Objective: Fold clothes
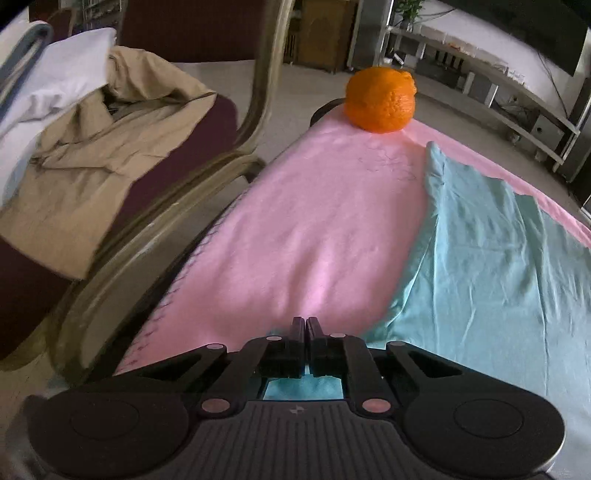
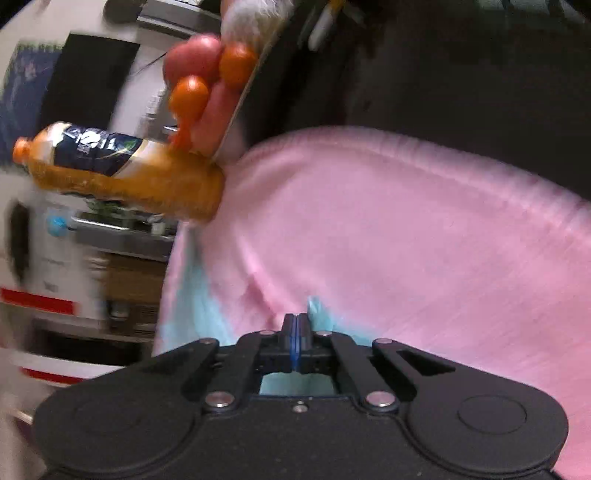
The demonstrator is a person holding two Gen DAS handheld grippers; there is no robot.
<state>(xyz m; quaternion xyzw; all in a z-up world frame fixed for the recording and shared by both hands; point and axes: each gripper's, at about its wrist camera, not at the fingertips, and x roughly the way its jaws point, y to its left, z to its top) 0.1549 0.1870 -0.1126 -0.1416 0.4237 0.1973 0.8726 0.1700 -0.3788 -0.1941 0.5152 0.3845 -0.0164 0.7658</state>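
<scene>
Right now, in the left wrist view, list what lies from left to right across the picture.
Beige garment on the chair → pink cloth → orange at its far end → teal garment. The left gripper, low in the middle, has its jaws shut on the teal garment's near edge.

Floor [image 1: 317,92]: pale, bare.
Chair [image 1: 236,122]: maroon seat, curved tan frame, left of the table.
Shelf [image 1: 491,96]: long, low, grey, along far wall.
Plant [image 1: 410,11]: green, on the shelf's far end.
</scene>
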